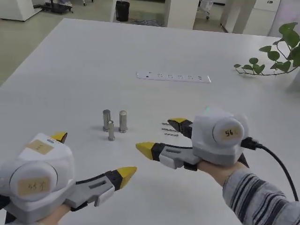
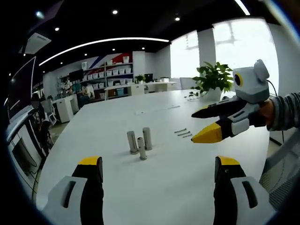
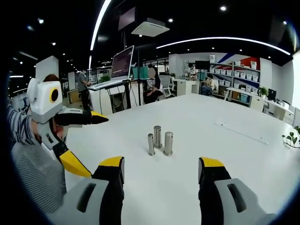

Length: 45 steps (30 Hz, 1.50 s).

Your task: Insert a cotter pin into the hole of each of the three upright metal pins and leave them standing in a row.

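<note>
metal pins (image 3: 158, 139) stand ahead of right gripper (image 3: 161, 171).

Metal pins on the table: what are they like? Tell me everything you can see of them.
Three metal pins stand upright on the white table, bunched in a tight cluster rather than a row. They are short, grey, shiny cylinders; the front one looks slimmer and shorter than the two behind. No hole or inserted pin can be made out. Only the table touches them; the cotter pins lie apart, to their right in the head view.
</note>
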### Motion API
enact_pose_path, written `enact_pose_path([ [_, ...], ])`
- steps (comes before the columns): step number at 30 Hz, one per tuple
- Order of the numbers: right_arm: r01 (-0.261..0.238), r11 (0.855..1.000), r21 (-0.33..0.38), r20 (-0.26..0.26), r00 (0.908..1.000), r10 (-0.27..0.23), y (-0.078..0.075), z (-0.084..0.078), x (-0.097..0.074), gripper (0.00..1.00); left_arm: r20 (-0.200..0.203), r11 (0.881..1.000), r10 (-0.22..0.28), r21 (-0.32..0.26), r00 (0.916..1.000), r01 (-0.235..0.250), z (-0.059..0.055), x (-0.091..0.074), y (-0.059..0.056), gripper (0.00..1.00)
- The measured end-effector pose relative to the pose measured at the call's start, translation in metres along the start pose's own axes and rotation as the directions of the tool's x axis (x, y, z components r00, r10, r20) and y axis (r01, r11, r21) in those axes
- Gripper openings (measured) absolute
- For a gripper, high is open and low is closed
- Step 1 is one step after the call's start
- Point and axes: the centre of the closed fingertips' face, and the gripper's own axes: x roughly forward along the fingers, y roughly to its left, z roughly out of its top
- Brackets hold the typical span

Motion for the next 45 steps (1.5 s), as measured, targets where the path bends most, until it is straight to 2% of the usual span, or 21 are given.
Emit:
enact_pose_path([
  [4,-0.049,0.999,0.006,0.002,0.9988,0.049,0.005,0.002,0.018,0.56,-0.004,1.0,0.003,0.002,1.0,-0.003,-0.001,0.0,0.001,0.99],
  [6,-0.075,0.997,-0.012,-0.005,0.9971,0.075,0.009,0.003,0.027,0.54,-0.009,1.0,0.002,0.001,1.0,-0.002,-0.002,0.0,0.001,0.99],
  [10,-0.138,0.99,-0.023,-0.012,0.9904,0.138,0.019,0.003,0.044,0.49,-0.013,1.0,0.001,0.003,0.9999,-0.001,-0.003,0.001,0.0,0.99],
  [13,-0.157,0.986,-0.06,-0.03,0.9874,0.155,0.024,0.0,0.055,0.47,-0.018,1.0,-0.002,0.004,0.9998,0.002,-0.004,0.001,-0.001,0.99],
  [17,-0.189,0.981,-0.045,-0.034,0.9818,0.187,0.03,-0.002,0.067,0.43,-0.017,1.0,-0.004,0.004,0.9998,0.004,-0.004,0.002,-0.002,0.99],
  [19,-0.202,0.977,-0.064,-0.05,0.9788,0.199,0.033,-0.005,0.073,0.42,-0.021,1.0,-0.002,0.003,0.9998,0.002,-0.005,0.002,-0.001,0.99],
  [21,-0.206,0.977,-0.062,-0.05,0.9778,0.203,0.034,-0.007,0.079,0.39,-0.022,1.0,-0.002,-0.004,0.9998,0.002,-0.005,0.002,-0.001,0.99],
  [23,-0.212,0.977,-0.024,-0.048,0.9763,0.211,0.034,-0.009,0.085,0.38,-0.027,1.0,-0.004,-0.007,0.9996,0.004,-0.006,0.002,-0.001,0.99],
  [25,-0.213,0.977,-0.026,-0.051,0.9761,0.211,0.032,-0.011,0.091,0.37,-0.029,1.0,-0.005,-0.007,0.9996,0.005,-0.007,0.003,-0.002,0.99],
  [33,-0.209,0.977,0.034,-0.038,0.9768,0.211,0.026,-0.012,0.109,0.25,-0.034,1.0,-0.012,-0.003,0.9993,0.012,-0.009,0.003,-0.004,0.99],
  [45,-0.187,0.982,0.027,-0.047,0.981,0.188,0.022,-0.02,0.121,0.12,-0.047,1.0,-0.009,-0.006,0.9989,0.009,-0.012,0.002,-0.004,0.99],
])
